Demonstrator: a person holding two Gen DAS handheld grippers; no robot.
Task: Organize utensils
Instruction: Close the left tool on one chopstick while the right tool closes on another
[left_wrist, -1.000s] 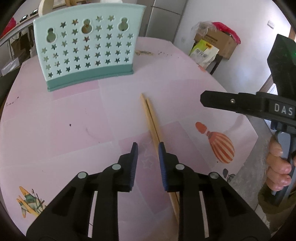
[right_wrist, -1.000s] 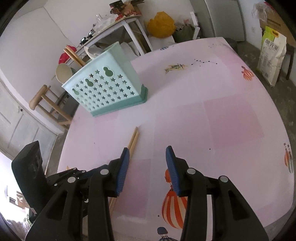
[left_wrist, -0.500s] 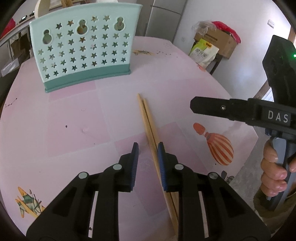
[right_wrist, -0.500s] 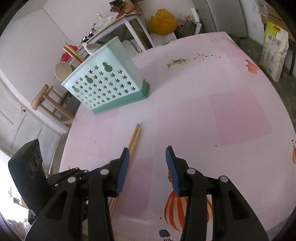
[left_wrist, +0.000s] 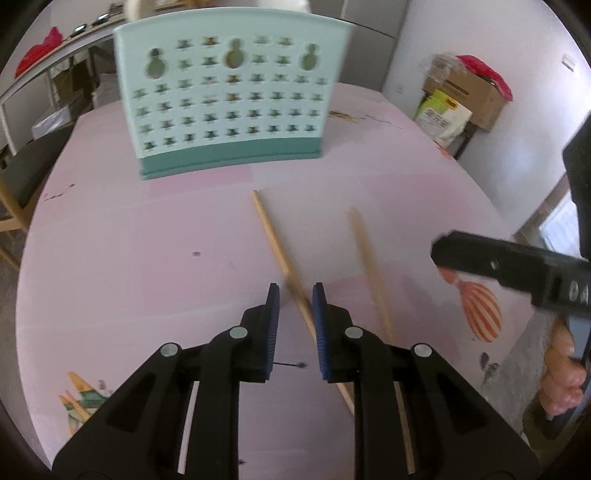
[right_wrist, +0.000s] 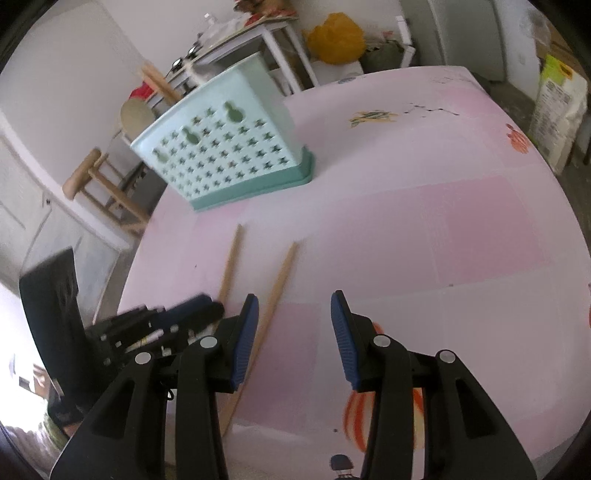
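Two wooden chopsticks lie apart on the pink tablecloth (left_wrist: 110, 258). One chopstick (left_wrist: 269, 232) runs between the jaws of my left gripper (left_wrist: 294, 291), close to its right pad; the jaws are closing and a gap still shows. The other chopstick (left_wrist: 364, 243) lies to the right of it. A mint utensil caddy (left_wrist: 229, 110) with star holes stands upright behind them. My right gripper (right_wrist: 293, 299) hovers open and empty; the nearer chopstick (right_wrist: 282, 273) passes beside its left finger. The left gripper (right_wrist: 207, 306) is over the farther chopstick (right_wrist: 231, 258), with the caddy (right_wrist: 221, 155) beyond.
A hand (left_wrist: 565, 387) holds the right gripper (left_wrist: 443, 254) at the table's right edge. A cardboard box (left_wrist: 465, 96) and a bag (left_wrist: 439, 118) stand beyond the table. A wooden chair (right_wrist: 99, 192), a white side table (right_wrist: 258, 33) and a yellow bag (right_wrist: 336, 44) are behind.
The two chopsticks, side by side before, now lie apart. My left gripper has shifted so one chopstick sits between its jaws, which have narrowed a little. The caddy looks nearer.
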